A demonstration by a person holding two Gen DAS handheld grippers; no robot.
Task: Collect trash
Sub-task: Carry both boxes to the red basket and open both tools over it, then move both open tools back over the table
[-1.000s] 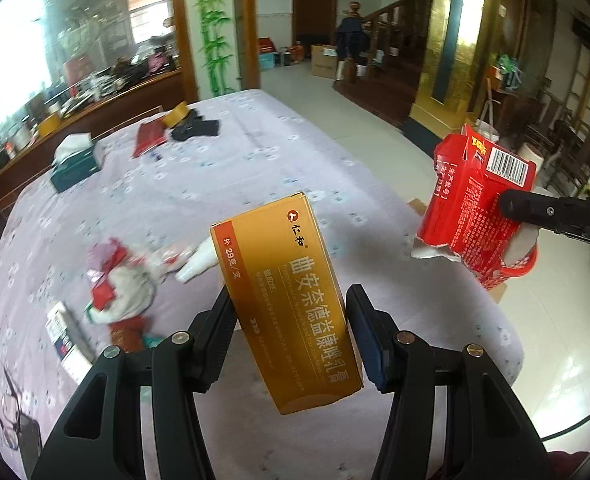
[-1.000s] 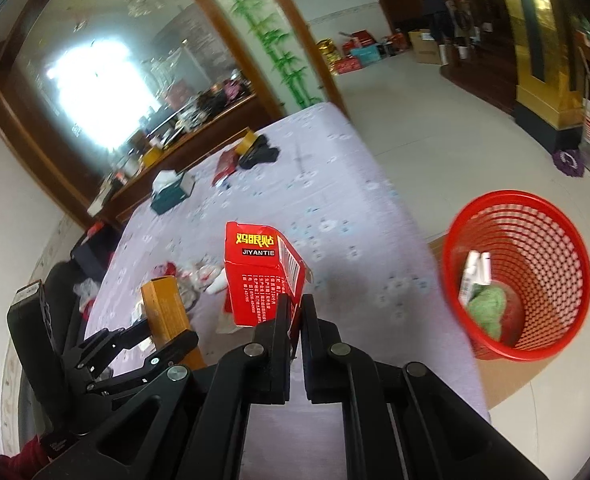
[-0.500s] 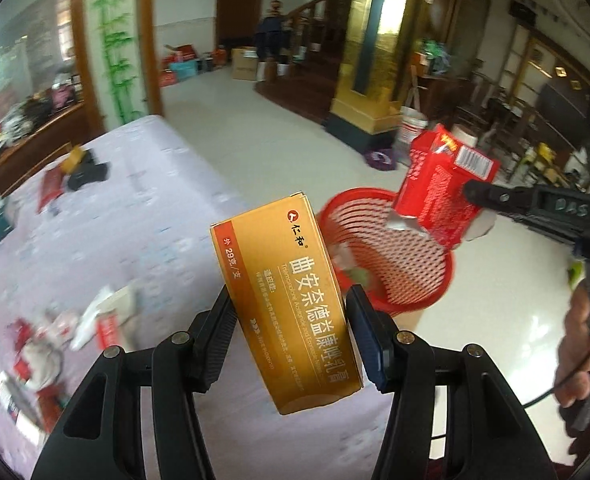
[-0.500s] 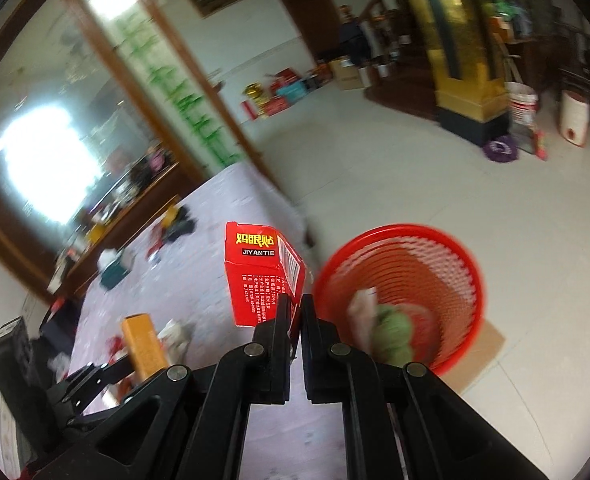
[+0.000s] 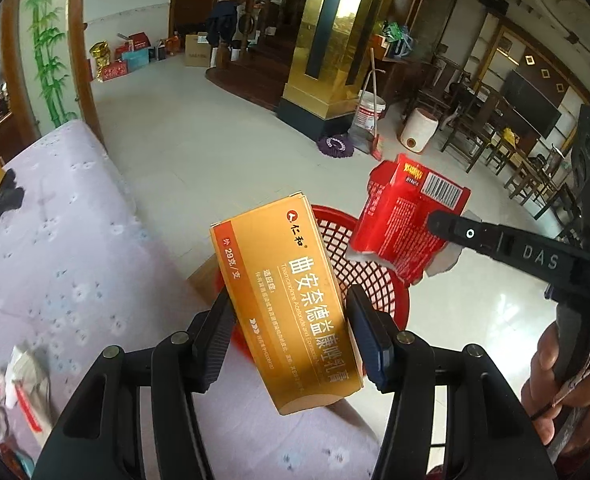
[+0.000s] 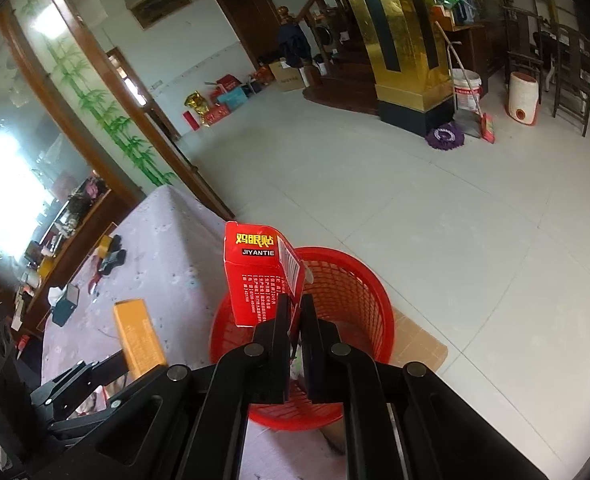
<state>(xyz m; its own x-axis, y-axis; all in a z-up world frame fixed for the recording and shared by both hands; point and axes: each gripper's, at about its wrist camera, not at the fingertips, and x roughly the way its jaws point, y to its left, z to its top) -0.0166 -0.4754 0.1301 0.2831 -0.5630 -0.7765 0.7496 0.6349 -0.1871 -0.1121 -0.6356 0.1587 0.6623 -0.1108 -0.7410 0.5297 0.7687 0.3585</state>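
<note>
My left gripper (image 5: 289,312) is shut on an orange carton (image 5: 291,300), held upright and tilted, over the table's edge beside the red mesh basket (image 5: 359,276). My right gripper (image 6: 293,304) is shut on the flap of a torn red box (image 6: 257,272), which hangs over the red mesh basket (image 6: 347,292) on the floor. The same red box (image 5: 407,220) shows in the left wrist view, above the basket's far side, pinched by the right gripper (image 5: 435,220). The orange carton (image 6: 139,336) and the left gripper (image 6: 107,364) appear at lower left in the right wrist view.
The table with a lilac flowered cloth (image 5: 63,248) lies left of the basket, with crumpled wrappers (image 5: 23,380) near its front. Cardboard (image 6: 419,344) lies under the basket. A hand (image 5: 567,392) holds the right gripper. A mop, buckets and a gold pillar (image 6: 399,40) stand further off.
Both grippers have swung right from above the table to the basket, carrying their boxes. The red box now hangs over the basket's opening; the orange carton is near its rim.
</note>
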